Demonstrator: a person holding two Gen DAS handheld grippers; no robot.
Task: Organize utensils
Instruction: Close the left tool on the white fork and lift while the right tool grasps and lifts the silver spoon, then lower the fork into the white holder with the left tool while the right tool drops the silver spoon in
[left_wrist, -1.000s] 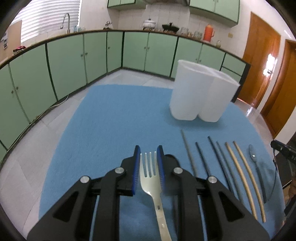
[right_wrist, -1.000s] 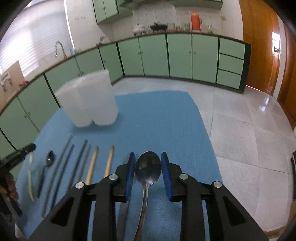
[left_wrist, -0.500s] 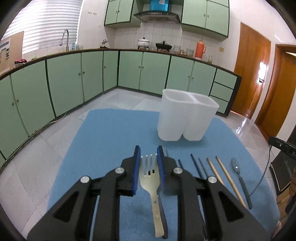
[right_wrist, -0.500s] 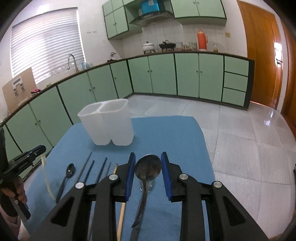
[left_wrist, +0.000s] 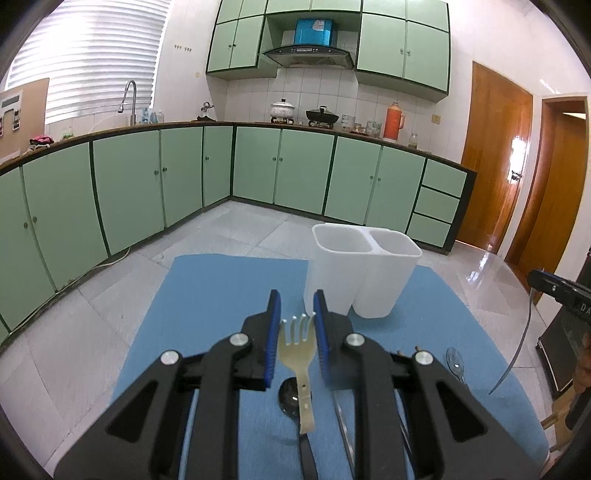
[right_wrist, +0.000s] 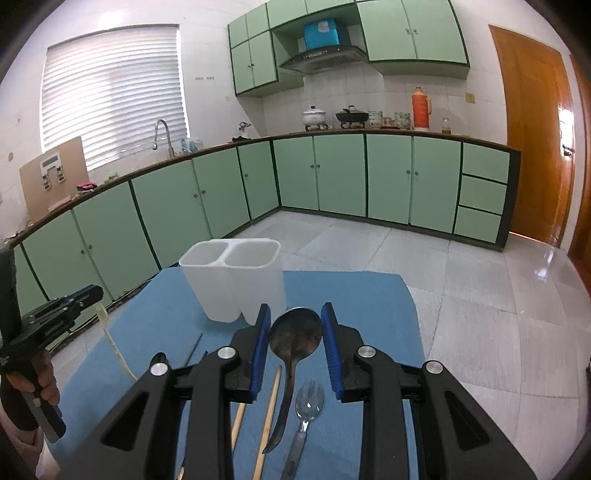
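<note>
My left gripper (left_wrist: 297, 314) is shut on a pale fork (left_wrist: 297, 345) and holds it up above the blue mat (left_wrist: 221, 288), tines forward. My right gripper (right_wrist: 295, 321) is shut on a large steel spoon (right_wrist: 294, 336), lifted above the mat (right_wrist: 354, 295). The white two-compartment holder (left_wrist: 360, 269) stands on the mat ahead of both grippers; it also shows in the right wrist view (right_wrist: 236, 277). Both compartments look empty.
On the mat lie a dark spoon (left_wrist: 290, 400), a small spoon (left_wrist: 456, 363), wooden chopsticks (right_wrist: 271, 402), dark chopsticks (right_wrist: 194, 349) and a steel spork (right_wrist: 308, 402). The other gripper (right_wrist: 55, 314) shows at the left. Green cabinets ring the tiled floor.
Both grippers have risen and tilted up with their utensils. The holder and the mat now sit lower and farther in both views.
</note>
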